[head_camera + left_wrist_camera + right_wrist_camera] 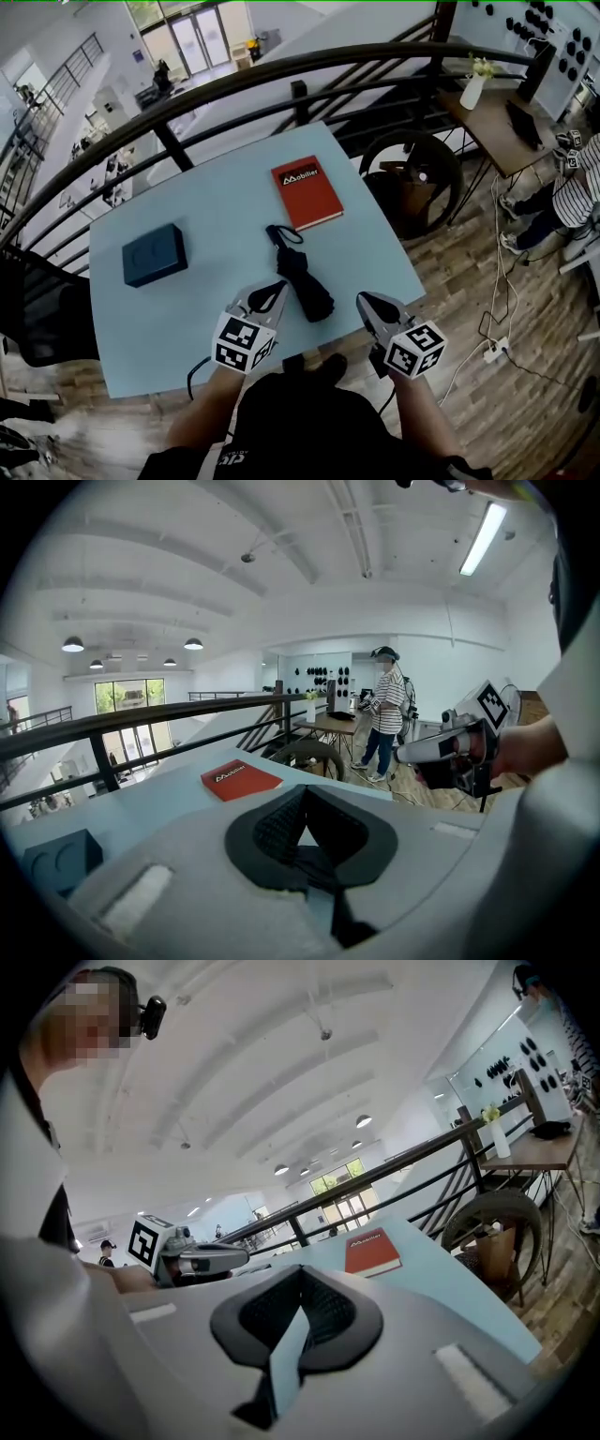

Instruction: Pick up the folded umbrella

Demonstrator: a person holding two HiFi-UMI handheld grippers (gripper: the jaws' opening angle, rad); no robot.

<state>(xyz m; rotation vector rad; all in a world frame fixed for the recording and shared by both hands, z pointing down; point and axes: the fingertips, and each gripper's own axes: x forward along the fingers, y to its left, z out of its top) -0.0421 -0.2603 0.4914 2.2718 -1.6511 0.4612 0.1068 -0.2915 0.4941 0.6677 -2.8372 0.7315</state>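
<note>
The folded black umbrella [302,273] lies on the light blue table [216,309], near the middle and angled toward the front edge. My left gripper [278,287] hovers just left of the umbrella's near end, jaws shut with nothing in them. My right gripper [362,299] sits a little to the right of that end, also shut and empty. In the left gripper view the closed fingertips [303,791] point across the table, with the right gripper [441,752] off to the side. The right gripper view shows its own tips [301,1271] meeting, and the left gripper [202,1260] beside them.
A red book [307,192] lies behind the umbrella and a dark blue box [154,254] sits at the table's left. A black railing [281,80] runs behind the table. A wheel-like frame [412,178], a wooden desk [497,127], a standing person [562,202] and floor cables [492,347] are at the right.
</note>
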